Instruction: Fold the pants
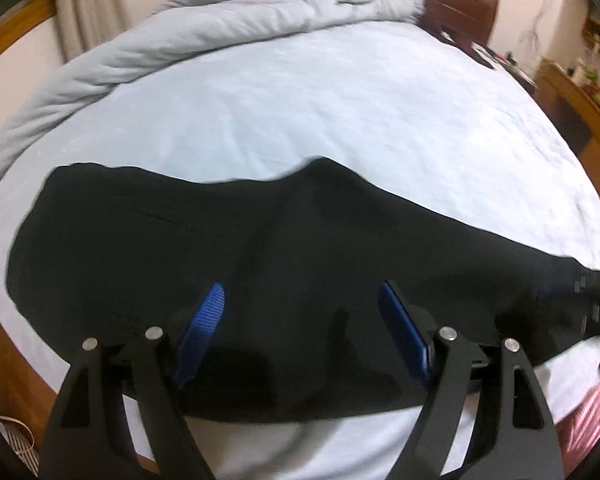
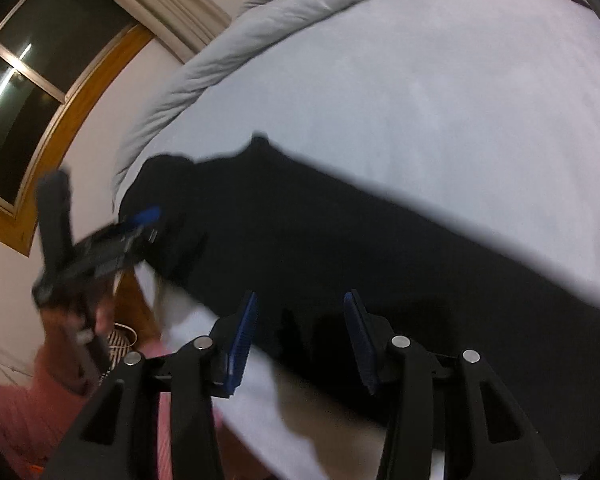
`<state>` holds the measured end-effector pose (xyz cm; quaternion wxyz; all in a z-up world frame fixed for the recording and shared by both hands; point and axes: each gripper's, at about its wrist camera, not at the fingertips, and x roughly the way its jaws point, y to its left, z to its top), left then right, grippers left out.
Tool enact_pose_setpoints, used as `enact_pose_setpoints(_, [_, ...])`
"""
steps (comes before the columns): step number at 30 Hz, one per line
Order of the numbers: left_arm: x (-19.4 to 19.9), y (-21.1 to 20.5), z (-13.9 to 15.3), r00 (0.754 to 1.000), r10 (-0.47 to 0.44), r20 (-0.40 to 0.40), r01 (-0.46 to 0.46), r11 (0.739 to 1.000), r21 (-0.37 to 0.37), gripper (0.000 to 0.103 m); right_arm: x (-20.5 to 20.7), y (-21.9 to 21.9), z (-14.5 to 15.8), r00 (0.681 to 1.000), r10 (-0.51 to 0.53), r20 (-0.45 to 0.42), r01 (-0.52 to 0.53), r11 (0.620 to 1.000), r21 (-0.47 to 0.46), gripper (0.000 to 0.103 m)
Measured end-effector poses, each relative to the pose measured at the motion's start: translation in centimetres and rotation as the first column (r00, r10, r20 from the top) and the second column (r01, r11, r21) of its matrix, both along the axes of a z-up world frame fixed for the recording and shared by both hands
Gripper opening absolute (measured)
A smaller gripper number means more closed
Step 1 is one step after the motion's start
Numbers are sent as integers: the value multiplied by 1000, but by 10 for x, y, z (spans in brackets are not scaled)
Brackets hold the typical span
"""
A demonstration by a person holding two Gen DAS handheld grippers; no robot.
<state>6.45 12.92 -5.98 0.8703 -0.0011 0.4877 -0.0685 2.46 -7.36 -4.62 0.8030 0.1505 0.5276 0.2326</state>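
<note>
Black pants (image 1: 228, 248) lie flat across the near part of a light blue bed sheet (image 1: 300, 100), stretching left to right; they also show in the right wrist view (image 2: 340, 240). My left gripper (image 1: 302, 292) is open, its blue pads spread just above the pants' near edge, holding nothing. It also shows in the right wrist view (image 2: 140, 220) at the left end of the pants. My right gripper (image 2: 300, 304) is open above the pants' near edge, empty. In the left wrist view it (image 1: 596, 292) shows blurred at the far right end of the pants.
A grey rumpled duvet (image 1: 240, 12) is bunched along the far side of the bed. A dark wooden headboard (image 1: 456, 0) and a wooden side cabinet (image 1: 572, 96) stand at the right. A window (image 2: 28, 72) with a wooden frame is on the left wall.
</note>
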Motion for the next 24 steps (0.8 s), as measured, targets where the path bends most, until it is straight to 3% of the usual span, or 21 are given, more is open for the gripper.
enact_pose_setpoints(5, [-8, -8, -7, 997, 37, -63, -39, 999, -36, 79, -26, 41, -3, 993, 81, 83, -74, 994, -83, 46])
enact_pose_setpoints(10, [-10, 5, -9, 992, 88, -87, -91, 995, -34, 79, -13, 85, -17, 979, 153, 133, -127, 974, -188, 49])
enact_pose_setpoints(16, [-4, 11, -15, 988, 105, -112, -113, 991, -70, 79, 1, 89, -33, 984, 134, 120, -110, 977, -183, 53])
enact_pose_setpoints(18, [0, 11, -17, 988, 102, -112, -110, 991, -72, 80, 7, 87, -36, 987, 119, 113, -100, 982, -162, 40])
enact_pose_setpoints(20, [1, 11, -17, 988, 100, -115, -109, 991, -77, 80, 12, 88, -38, 986, 132, 104, -116, 982, -149, 15])
enact_pose_setpoints(22, [1, 11, -16, 989, 96, -114, -106, 991, -83, 80, 11, 87, -35, 986, 139, 96, -130, 987, -92, 11])
enact_pose_setpoints(24, [0, 12, -14, 990, 84, -114, -94, 992, -87, 82, 3, 88, -32, 976, 196, 90, -188, 977, -97, 10])
